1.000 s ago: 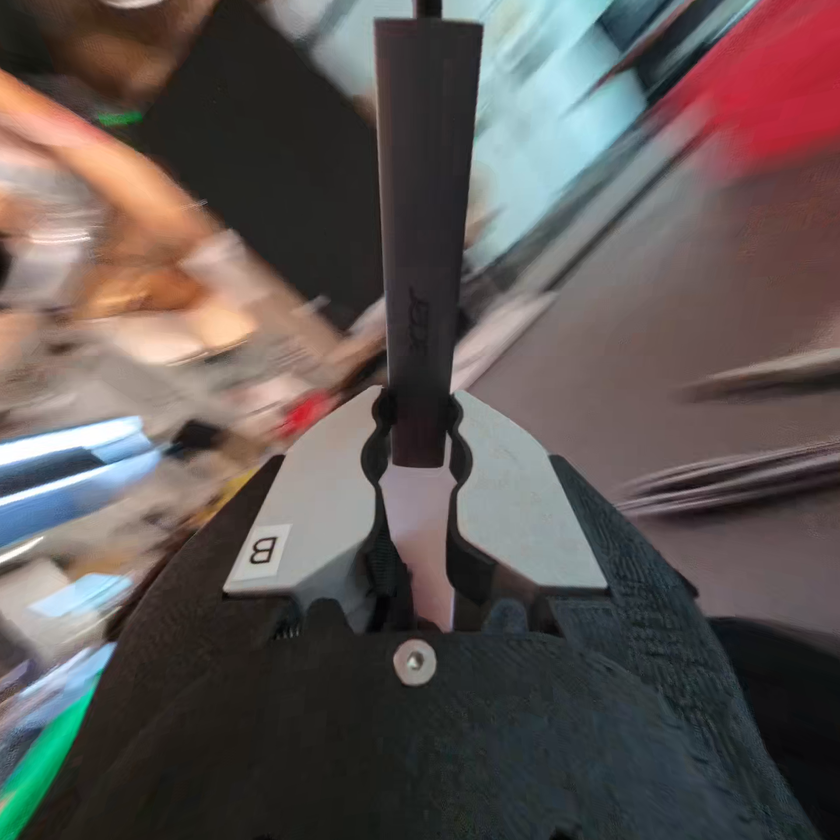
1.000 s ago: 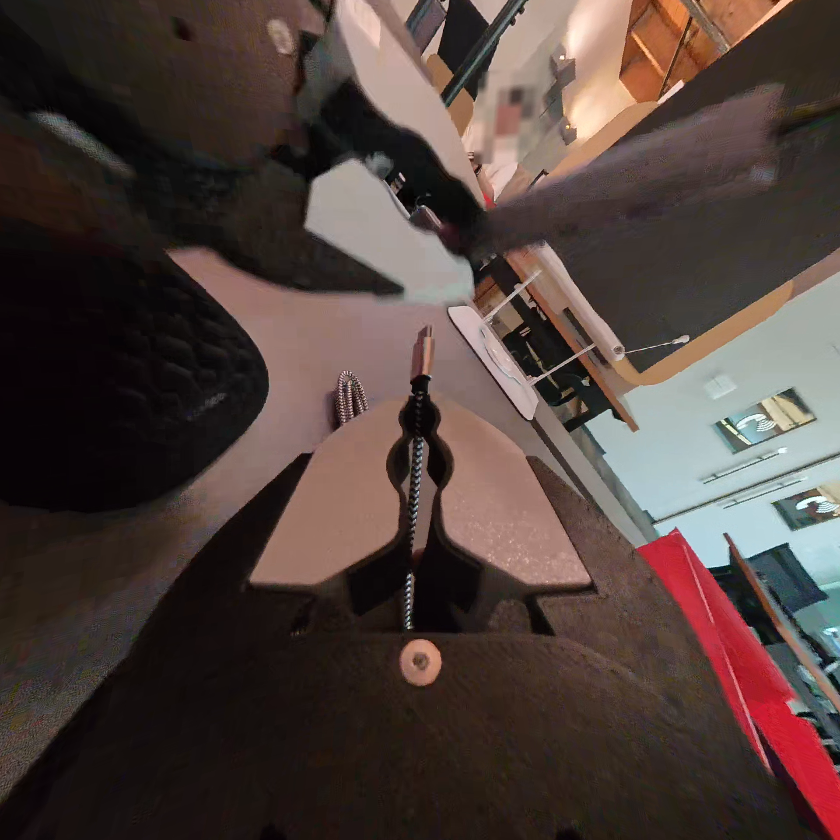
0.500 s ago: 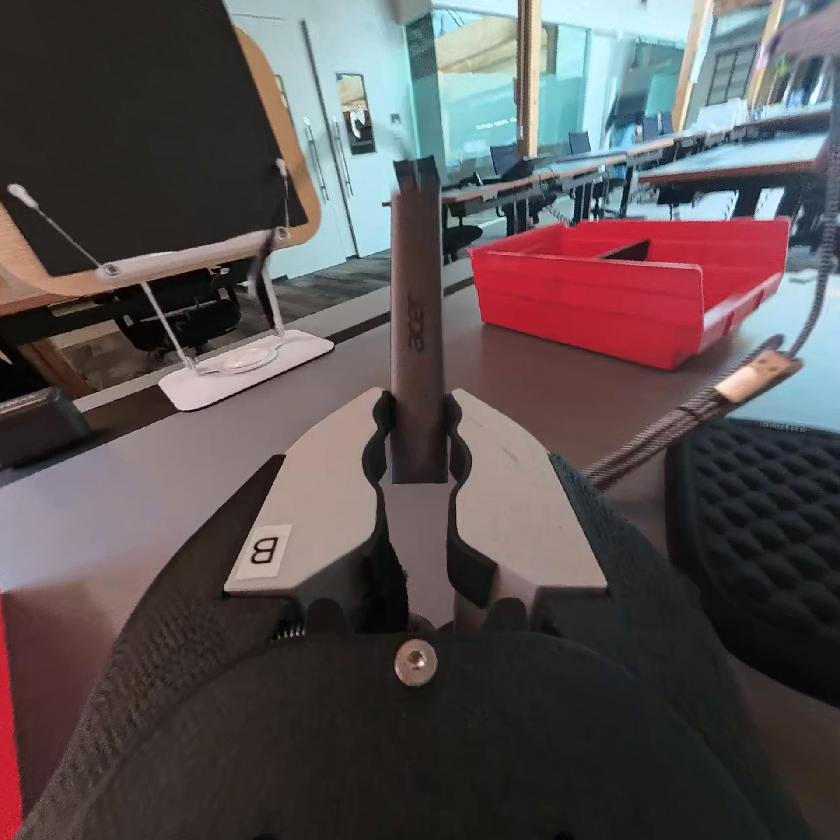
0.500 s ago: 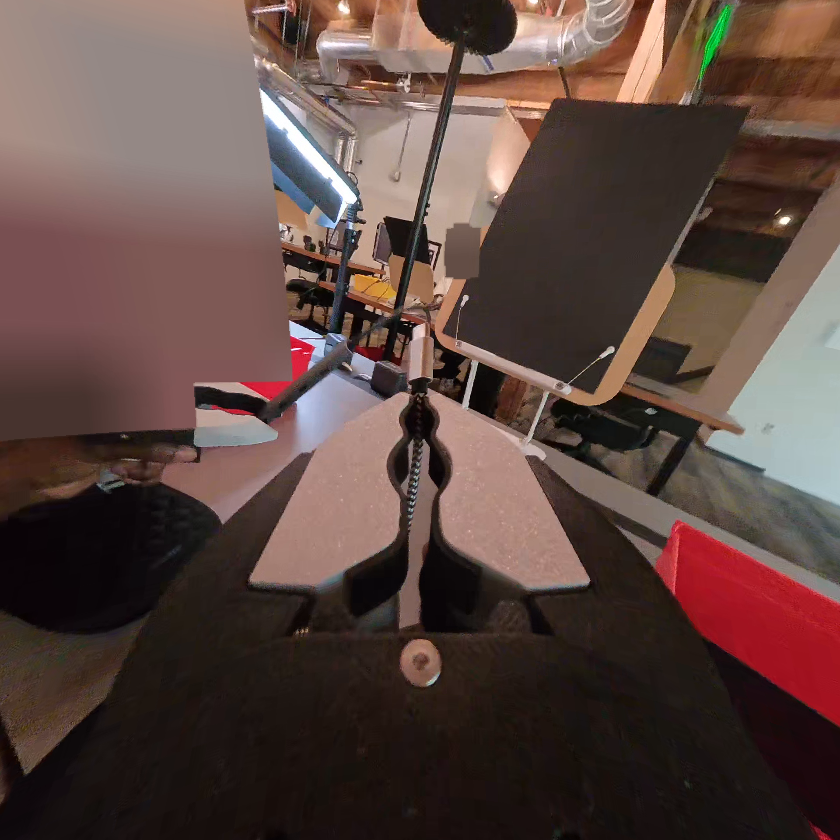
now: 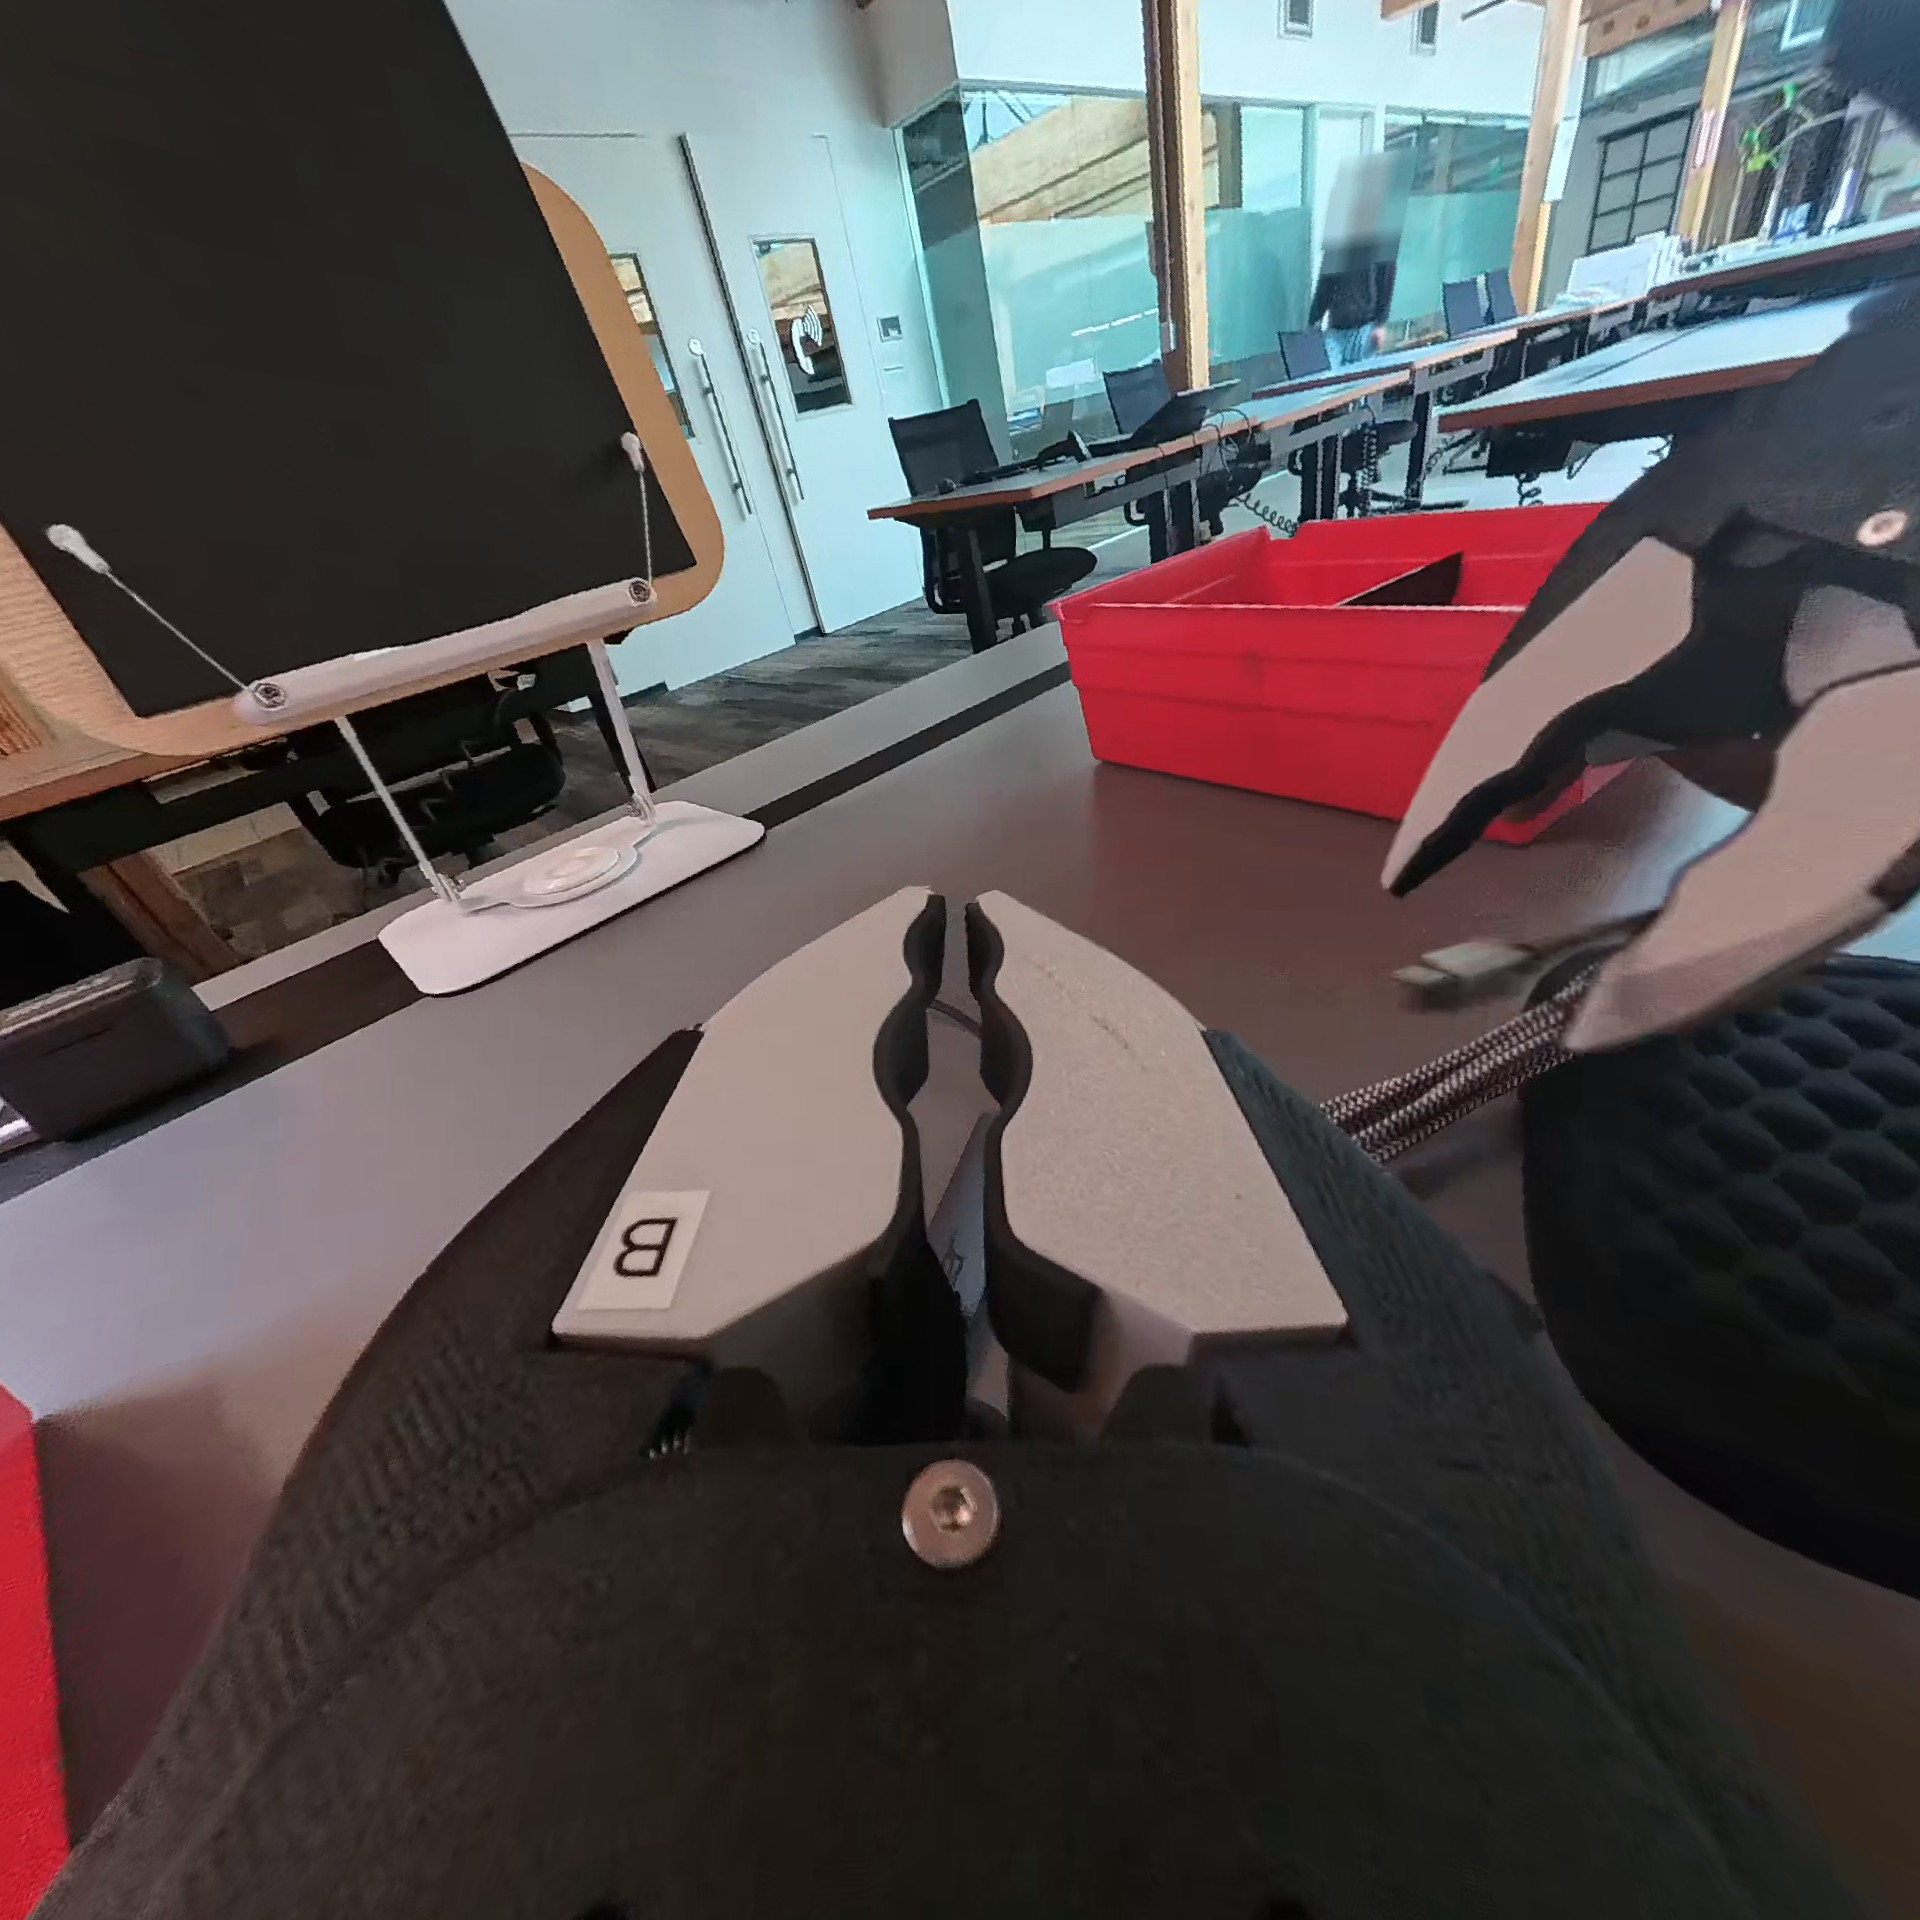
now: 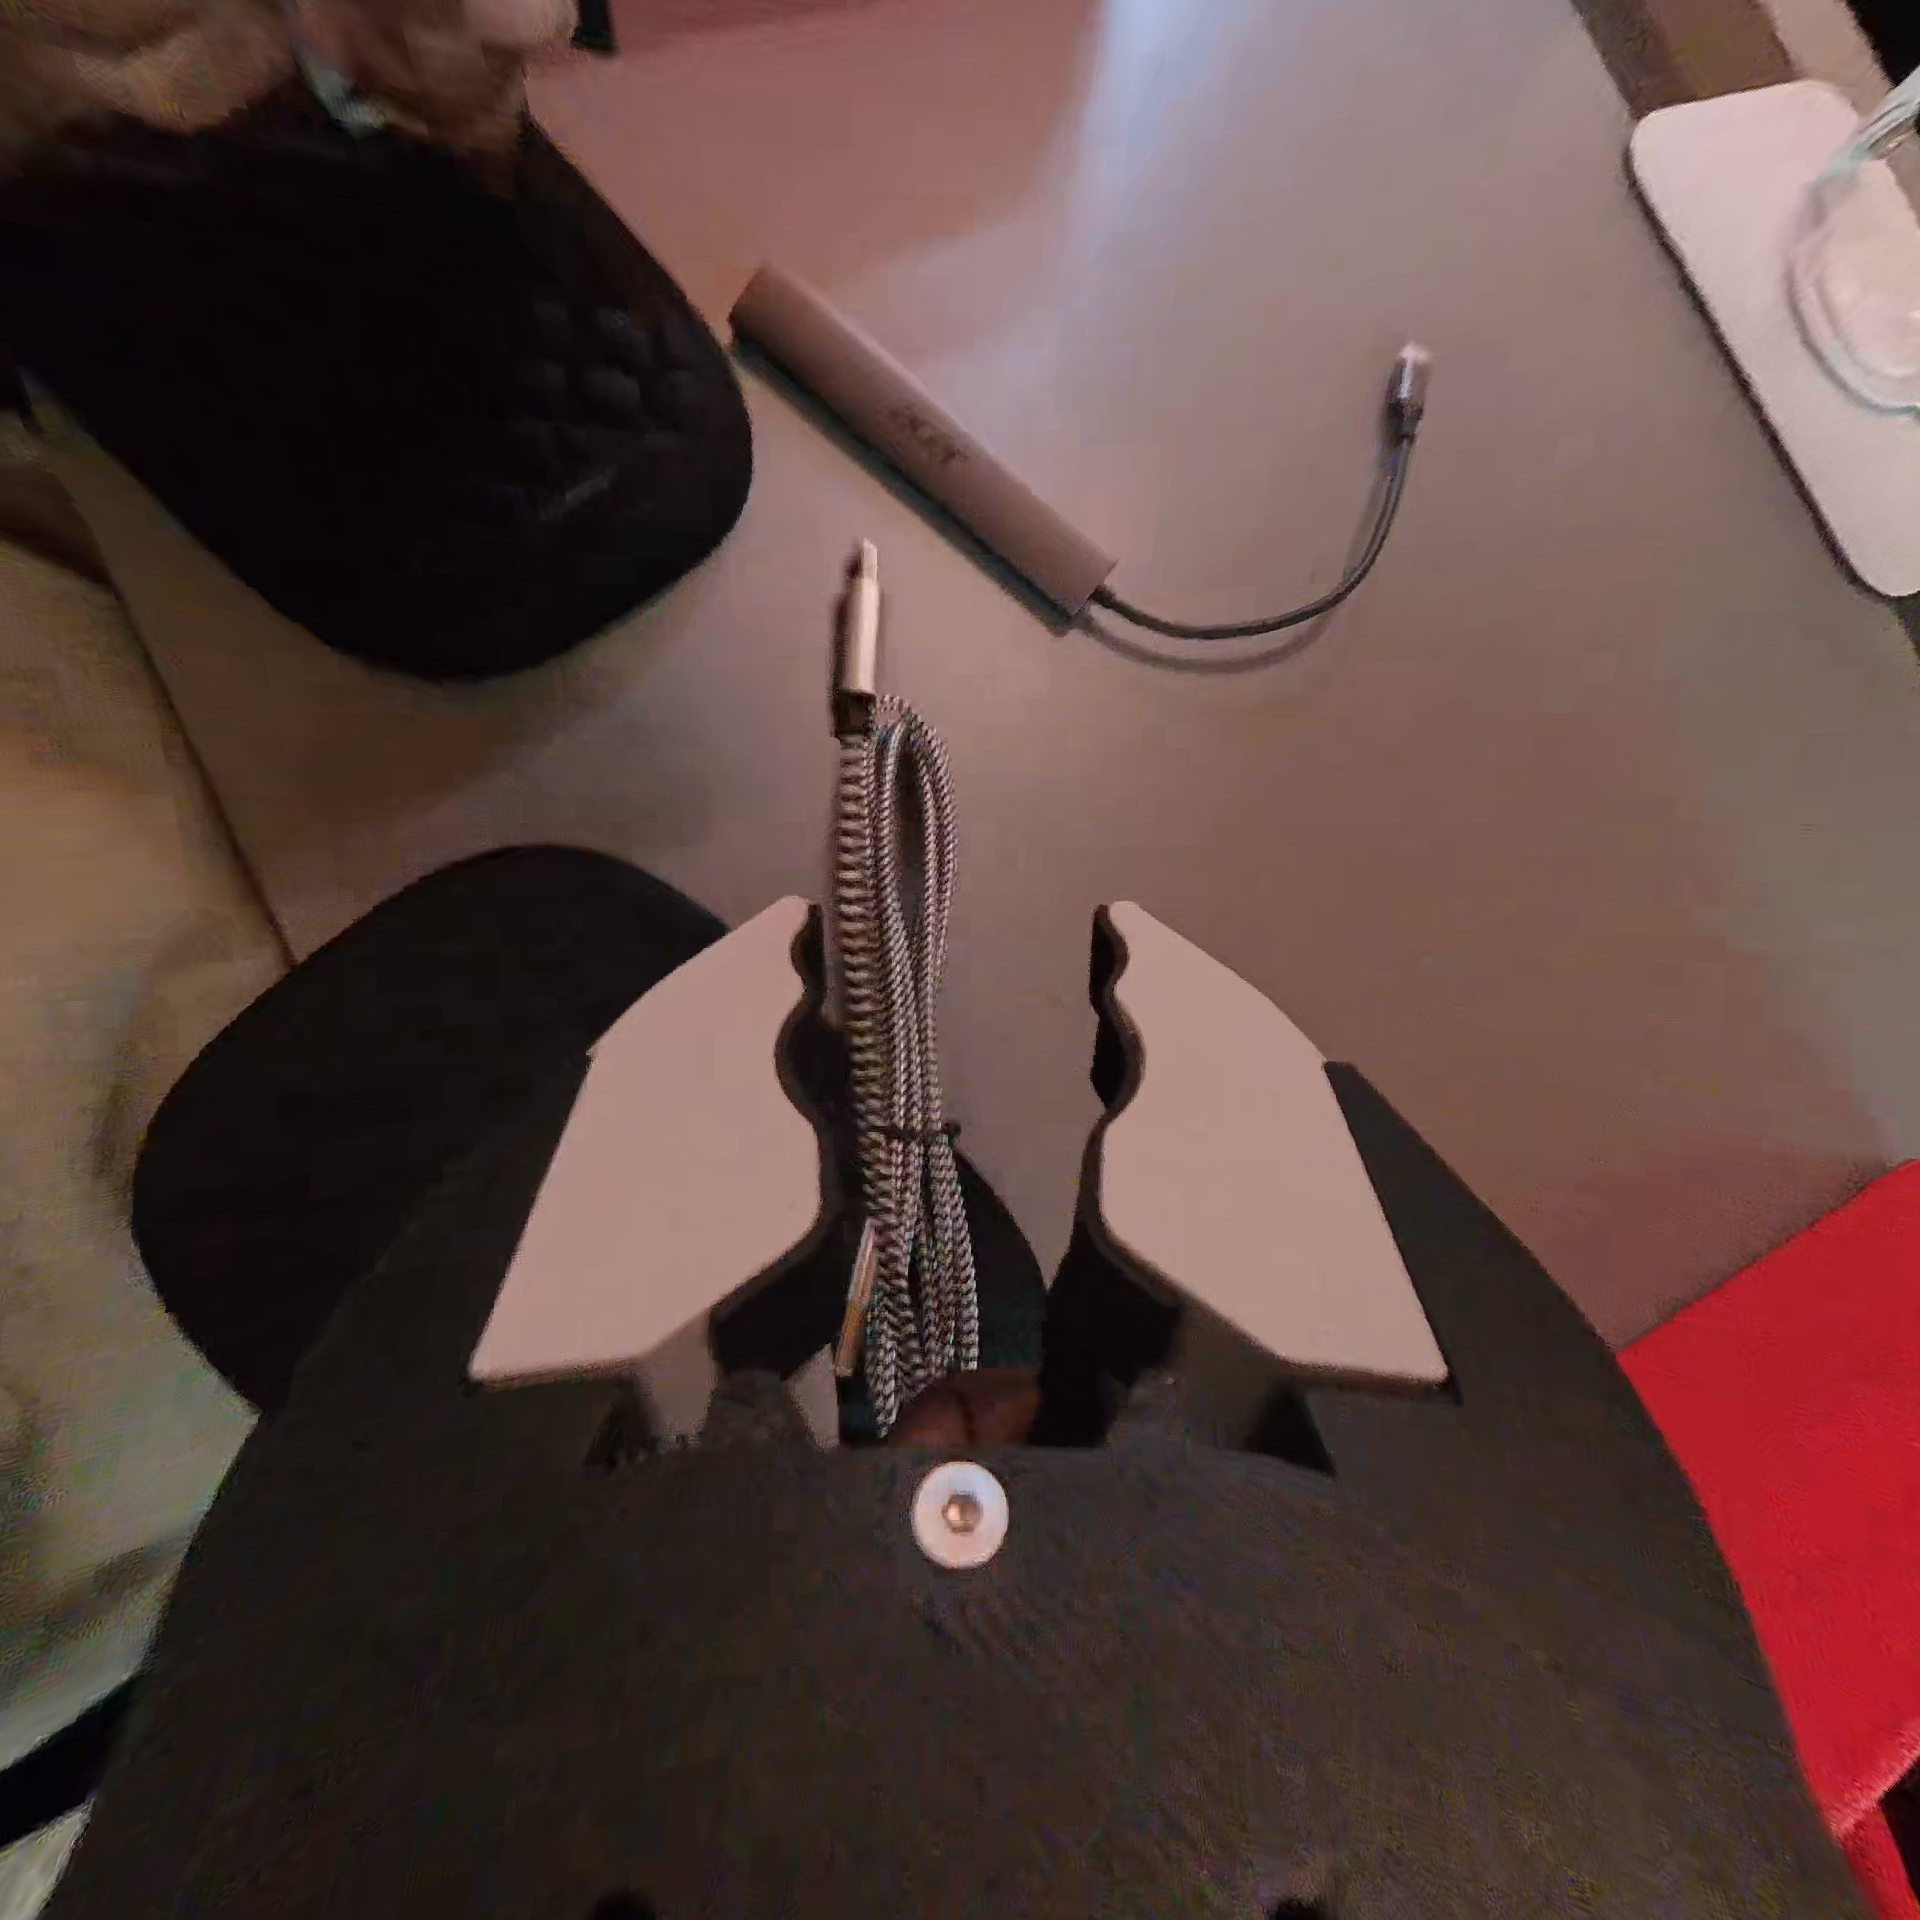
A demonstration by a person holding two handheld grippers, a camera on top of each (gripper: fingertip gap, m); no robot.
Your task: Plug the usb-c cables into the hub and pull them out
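The grey hub (image 6: pixel 914 436) lies flat on the dark table (image 6: pixel 1351 831), its short tail cable ending in a plug (image 6: pixel 1408 379). The braided USB-C cable (image 6: pixel 904 997) lies bundled on the table between my right gripper's (image 6: pixel 954 914) open fingers, its silver plug (image 6: pixel 860 634) pointing toward the hub. My left gripper (image 5: pixel 956 909) is shut and holds nothing; a thin grey sliver shows through its gap. In the left wrist view my right gripper (image 5: pixel 1496 956) hangs open just over the plug (image 5: pixel 1455 966). The left gripper's black body (image 6: pixel 416 395) sits beside the hub's left end.
A red bin (image 5: pixel 1268 665) stands at the back right of the table and shows again beside my right gripper (image 6: pixel 1787 1403). A black board on a white-based stand (image 5: pixel 571 883) stands at the back left, next to a small black box (image 5: pixel 104 1039). The grey hub (image 6: pixel 914 436) lies around 10 cm away from my left fingertips. The plug (image 6: pixel 1408 379) lies around 20 cm away from my left fingertips.
My left gripper has let go of the hub, which now lies on the table. My right gripper has opened and released the cable, and now points down at the table.
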